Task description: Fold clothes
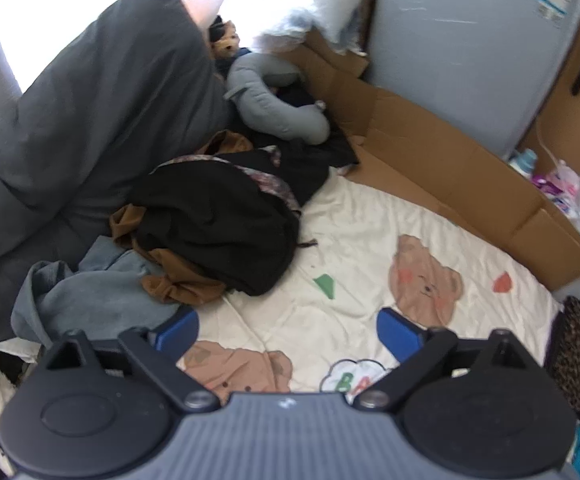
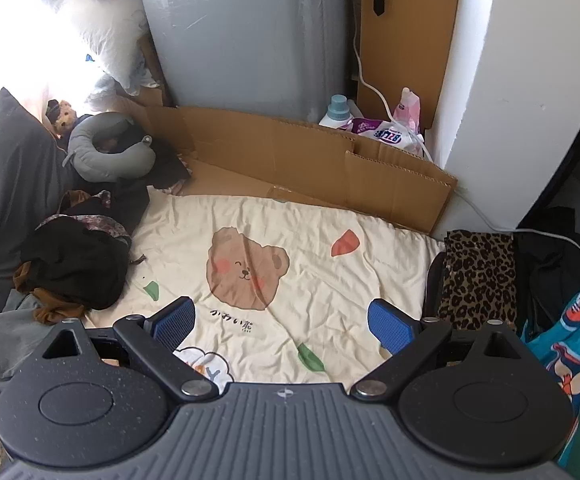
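Observation:
A heap of unfolded clothes lies at the left of the cream bear-print sheet (image 1: 361, 216): a black garment (image 1: 218, 224) on top, a brown one (image 1: 178, 284) under it, and a grey-blue one (image 1: 90, 300) nearest me. The same heap shows in the right wrist view, with the black garment (image 2: 78, 260) at the left of the sheet (image 2: 309, 240). My left gripper (image 1: 288, 334) is open and empty, above the sheet just right of the grey-blue garment. My right gripper (image 2: 282, 326) is open and empty above the sheet's middle.
A dark grey duvet (image 1: 90, 120) and grey neck pillow (image 1: 278, 108) lie behind the heap. Flattened cardboard (image 2: 309, 160) lines the far edge before a grey panel (image 2: 250, 32). A leopard-print cloth (image 2: 477, 276) and teal fabric (image 2: 561, 332) lie at right.

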A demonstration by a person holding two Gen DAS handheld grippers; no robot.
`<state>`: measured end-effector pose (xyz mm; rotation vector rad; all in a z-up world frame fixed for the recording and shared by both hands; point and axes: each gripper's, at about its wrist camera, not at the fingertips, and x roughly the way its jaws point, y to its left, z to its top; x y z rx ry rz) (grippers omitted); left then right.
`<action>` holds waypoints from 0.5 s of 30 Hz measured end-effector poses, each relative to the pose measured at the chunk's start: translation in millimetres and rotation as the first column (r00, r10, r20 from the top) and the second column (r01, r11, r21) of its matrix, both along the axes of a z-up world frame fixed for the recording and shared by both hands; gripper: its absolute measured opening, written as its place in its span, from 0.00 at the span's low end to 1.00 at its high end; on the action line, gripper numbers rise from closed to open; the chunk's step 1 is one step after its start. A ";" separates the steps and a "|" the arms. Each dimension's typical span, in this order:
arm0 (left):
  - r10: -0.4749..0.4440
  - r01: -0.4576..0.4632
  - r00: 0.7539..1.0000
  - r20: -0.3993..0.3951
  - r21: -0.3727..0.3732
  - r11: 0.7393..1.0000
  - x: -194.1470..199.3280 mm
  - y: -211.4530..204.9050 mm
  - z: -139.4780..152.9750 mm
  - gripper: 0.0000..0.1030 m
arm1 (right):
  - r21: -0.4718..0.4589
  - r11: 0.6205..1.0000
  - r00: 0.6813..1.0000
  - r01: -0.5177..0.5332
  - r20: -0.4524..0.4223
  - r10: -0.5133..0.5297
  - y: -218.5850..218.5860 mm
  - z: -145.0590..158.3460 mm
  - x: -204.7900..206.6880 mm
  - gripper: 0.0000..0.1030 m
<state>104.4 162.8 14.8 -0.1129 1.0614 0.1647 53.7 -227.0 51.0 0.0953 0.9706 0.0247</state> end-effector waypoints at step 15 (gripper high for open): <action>0.062 -0.062 0.997 -0.045 0.004 0.998 39.2 34.7 -28.6 0.91 | -0.041 0.999 0.999 -0.033 -0.024 0.032 18.1 -20.3 44.5 0.94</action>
